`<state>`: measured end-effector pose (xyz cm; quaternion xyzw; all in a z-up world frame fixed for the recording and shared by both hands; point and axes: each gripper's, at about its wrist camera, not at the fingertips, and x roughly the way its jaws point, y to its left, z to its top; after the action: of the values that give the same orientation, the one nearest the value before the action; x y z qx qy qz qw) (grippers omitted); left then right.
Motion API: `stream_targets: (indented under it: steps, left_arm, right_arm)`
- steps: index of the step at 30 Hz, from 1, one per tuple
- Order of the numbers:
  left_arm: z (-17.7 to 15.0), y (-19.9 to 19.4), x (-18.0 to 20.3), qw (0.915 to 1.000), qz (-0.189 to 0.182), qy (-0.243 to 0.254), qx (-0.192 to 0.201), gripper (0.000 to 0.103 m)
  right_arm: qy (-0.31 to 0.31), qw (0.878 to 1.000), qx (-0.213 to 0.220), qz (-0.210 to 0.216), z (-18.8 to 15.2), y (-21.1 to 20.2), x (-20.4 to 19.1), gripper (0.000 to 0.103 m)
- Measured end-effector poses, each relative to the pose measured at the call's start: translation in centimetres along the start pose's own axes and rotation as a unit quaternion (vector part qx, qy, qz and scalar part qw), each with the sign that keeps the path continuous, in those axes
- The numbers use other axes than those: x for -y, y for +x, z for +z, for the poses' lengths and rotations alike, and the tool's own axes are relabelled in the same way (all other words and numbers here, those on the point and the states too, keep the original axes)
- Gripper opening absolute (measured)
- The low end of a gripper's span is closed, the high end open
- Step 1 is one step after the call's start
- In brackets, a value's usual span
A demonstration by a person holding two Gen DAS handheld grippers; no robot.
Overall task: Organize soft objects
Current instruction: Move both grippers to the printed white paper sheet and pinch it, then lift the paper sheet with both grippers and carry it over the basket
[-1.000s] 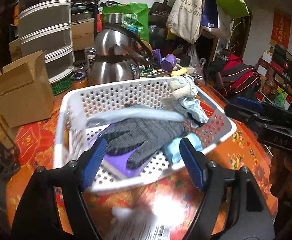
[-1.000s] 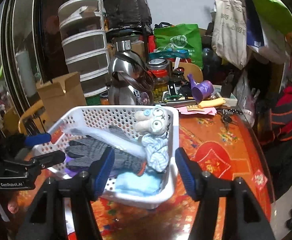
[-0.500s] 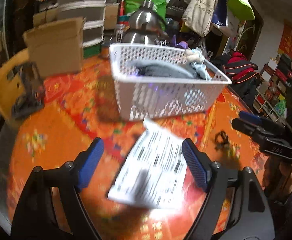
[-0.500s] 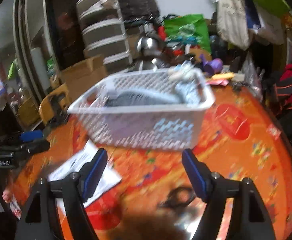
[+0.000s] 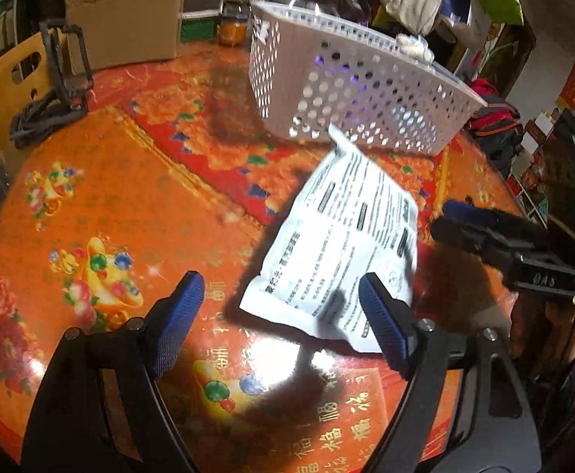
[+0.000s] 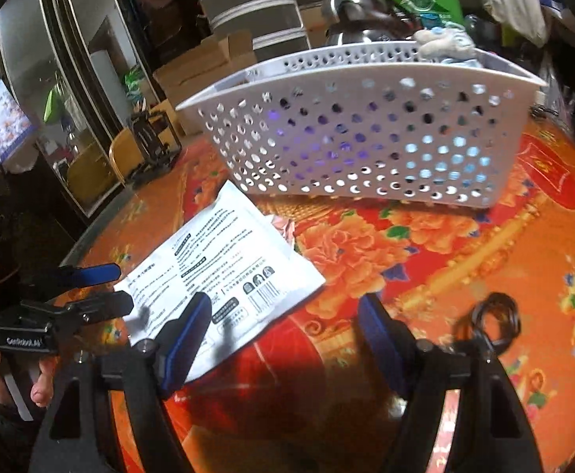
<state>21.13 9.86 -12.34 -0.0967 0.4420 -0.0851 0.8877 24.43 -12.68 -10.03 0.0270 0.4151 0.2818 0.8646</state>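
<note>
**Both grippers low over the white packet, basket waiting behind**

We hold the left gripper (image 5: 277, 315) spread wide with nothing between its blue pads — the white printed packet (image 5: 342, 252) lies flat on the orange patterned tablecloth (image 5: 102, 181), its lower right corner just at the right-hand pad. We judge this packet to be the next soft thing to collect, which is why both tools hang low beside it. The right gripper (image 6: 283, 331) is likewise released and empty; its left pad overlaps the packet's near edge in the lower centre of its frame.

The white perforated basket (image 6: 350, 126) stands in the upper middle, just beyond the packet — a plush toy (image 6: 441, 41) pokes above its far rim. A black hair tie (image 6: 496, 319) lies at lower right.
</note>
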Motion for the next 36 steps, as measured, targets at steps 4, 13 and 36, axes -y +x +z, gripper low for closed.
stream_targets:
  steps: [4, 13, 36]
  left_arm:
    - [0.1, 1.1, 0.0, 0.9999, -0.003, 0.002, -0.011, 0.079]
    - [0.4, 1.9, 0.9, 0.9998, -0.01, 0.016, -0.005, 0.079]
    - [-0.1, 1.0, -0.5, 0.9989, -0.037, 0.001, 0.03, 0.007]
  right_arm:
    - [0.008, 1.0, -0.016, 0.009, 0.4, 1.7, 0.3, 0.077]
    - [-0.017, 0.999, -0.031, 0.011, 1.8, 4.3, -0.5, 0.077]
    - [-0.06, 0.997, -0.042, 0.031, 1.4, 4.9, -2.4, 0.014]
